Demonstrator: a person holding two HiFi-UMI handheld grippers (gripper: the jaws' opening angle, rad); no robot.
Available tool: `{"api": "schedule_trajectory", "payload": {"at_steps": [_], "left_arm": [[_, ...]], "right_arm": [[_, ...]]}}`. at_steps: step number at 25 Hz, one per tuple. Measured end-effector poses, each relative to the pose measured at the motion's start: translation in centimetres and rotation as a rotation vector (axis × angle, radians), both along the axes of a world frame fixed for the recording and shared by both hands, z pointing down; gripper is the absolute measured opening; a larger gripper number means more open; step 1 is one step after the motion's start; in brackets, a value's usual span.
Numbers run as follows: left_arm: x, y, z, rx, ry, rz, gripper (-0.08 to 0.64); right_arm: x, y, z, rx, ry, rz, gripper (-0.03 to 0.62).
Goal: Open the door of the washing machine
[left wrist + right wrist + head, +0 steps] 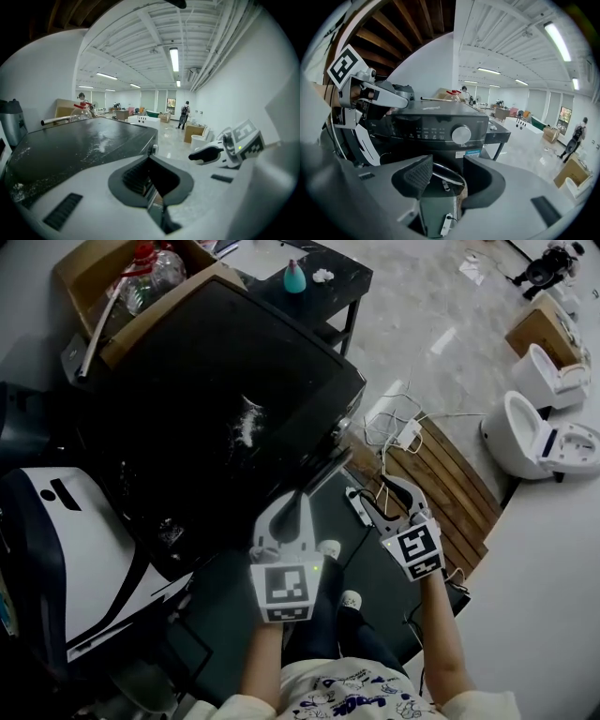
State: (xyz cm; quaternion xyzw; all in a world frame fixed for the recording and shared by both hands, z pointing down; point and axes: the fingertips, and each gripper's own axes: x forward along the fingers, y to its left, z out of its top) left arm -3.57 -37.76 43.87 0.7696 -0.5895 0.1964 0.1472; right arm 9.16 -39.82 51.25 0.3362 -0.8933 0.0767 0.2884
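The washing machine [216,399], a dark front-loader, stands on the floor right in front of the person, its flat top streaked with white powder [246,423]. In the right gripper view its control panel faces the camera with a round silver knob [461,134], and the curved rim of the door [446,172] shows below the panel; I cannot tell whether the door is latched.

The left gripper [289,507] is held over the machine's front edge, jaws spread with nothing between them. The right gripper [386,495] is just beside it, off the machine's front right corner and above the floor; its jaws are spread too, and its own view frames the door rim in the gap without touching it.

On the floor below the right gripper lie a white power strip [357,507] and a tangle of white cables [394,427], next to a slatted wooden pallet [445,479]. The person's shoes [329,547] rest on a dark mat [398,582]. A cardboard box [89,277] with plastic bottles [150,273] sits behind the machine, near a small black table [328,287] with a teal bottle [294,277]. Two white toilets [539,437] stand well apart at the far right, and a white and navy appliance [66,559] is at the left
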Motion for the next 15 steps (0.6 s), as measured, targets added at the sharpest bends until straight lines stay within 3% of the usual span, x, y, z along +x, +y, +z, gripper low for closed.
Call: {"api": "schedule_trajectory", "payload": {"at_steps": [15], "left_arm": [[0.4,-0.8,7.5,-0.122,0.032,0.003,0.000]], "right_arm": [[-0.3,-1.2,9.4,-0.109,0.089,-0.024,0.207]]}}
